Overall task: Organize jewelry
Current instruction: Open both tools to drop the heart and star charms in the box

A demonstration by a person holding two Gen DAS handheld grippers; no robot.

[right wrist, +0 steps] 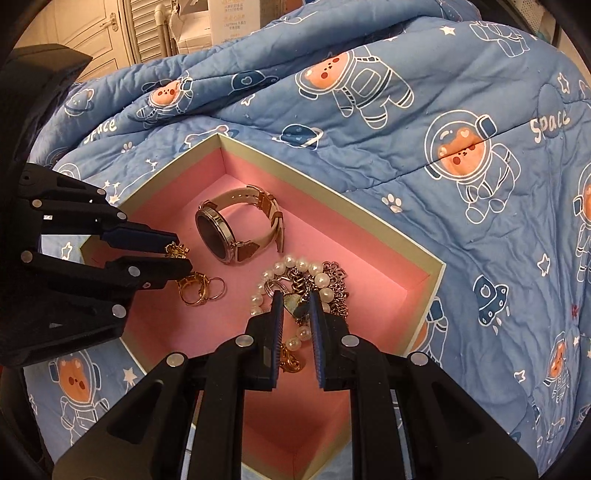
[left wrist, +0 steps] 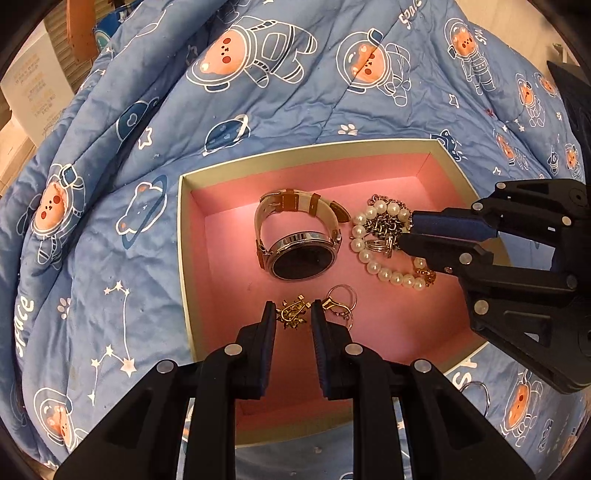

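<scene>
A pink-lined box (left wrist: 295, 155) (right wrist: 369, 221) sits on the bed. Inside lie a watch with a cream strap (left wrist: 299, 251) (right wrist: 221, 236), a pearl bracelet (left wrist: 384, 271) (right wrist: 295, 264) tangled with a silver chain (left wrist: 386, 221) (right wrist: 336, 284), gold rings (left wrist: 341, 302) (right wrist: 201, 290) and a gold brooch (left wrist: 293, 312) (right wrist: 176, 251). My left gripper (left wrist: 293, 314) (right wrist: 181, 254) has its jaws a little apart around the brooch. My right gripper (right wrist: 296, 310) (left wrist: 404, 236) has its jaws narrowly apart around the chain's heart pendant (right wrist: 291, 304).
The box rests on a rumpled blue quilt with astronaut bears (left wrist: 258, 74) (right wrist: 461, 155). A white carton (left wrist: 29, 85) stands off the bed at the left. A door and radiator (right wrist: 110, 29) are behind the bed.
</scene>
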